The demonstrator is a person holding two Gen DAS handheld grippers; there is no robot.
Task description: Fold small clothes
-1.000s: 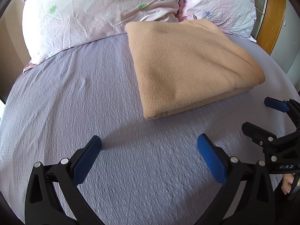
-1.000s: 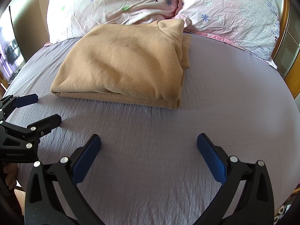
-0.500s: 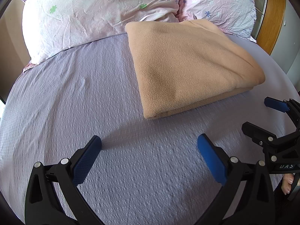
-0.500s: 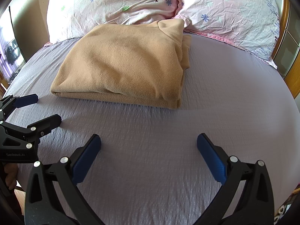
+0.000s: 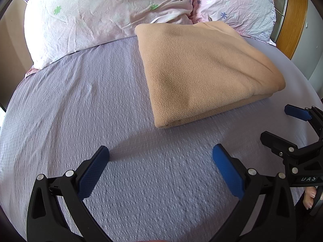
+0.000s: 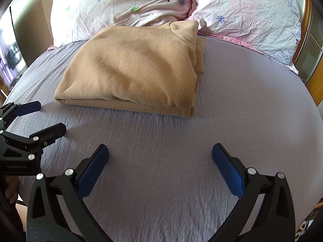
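Tan fleece, folded into a thick rectangular garment (image 5: pixel 206 72), lies on the lilac textured bed sheet (image 5: pixel 84 104) with its far end touching the two pale pink floral pillows (image 5: pixel 105 14). Its long axis runs from the near edge of the bed toward the pillows, angled slightly across the mattress. The left wrist view shows a smooth folded edge on the garment's left side and a rounded near corner. The right wrist view alone shows the stacked loose layers along the garment's right side (image 6: pixel 198 60) and a small flap at the far end. The left gripper (image 5: pixel 160 161) and right gripper (image 6: pixel 160 159) hover above bare sheet, near the garment but apart from it, each with its blue-padded jaws spread wide and gripping nothing. A wooden headboard edge (image 5: pixel 292 18) appears at the right margin.
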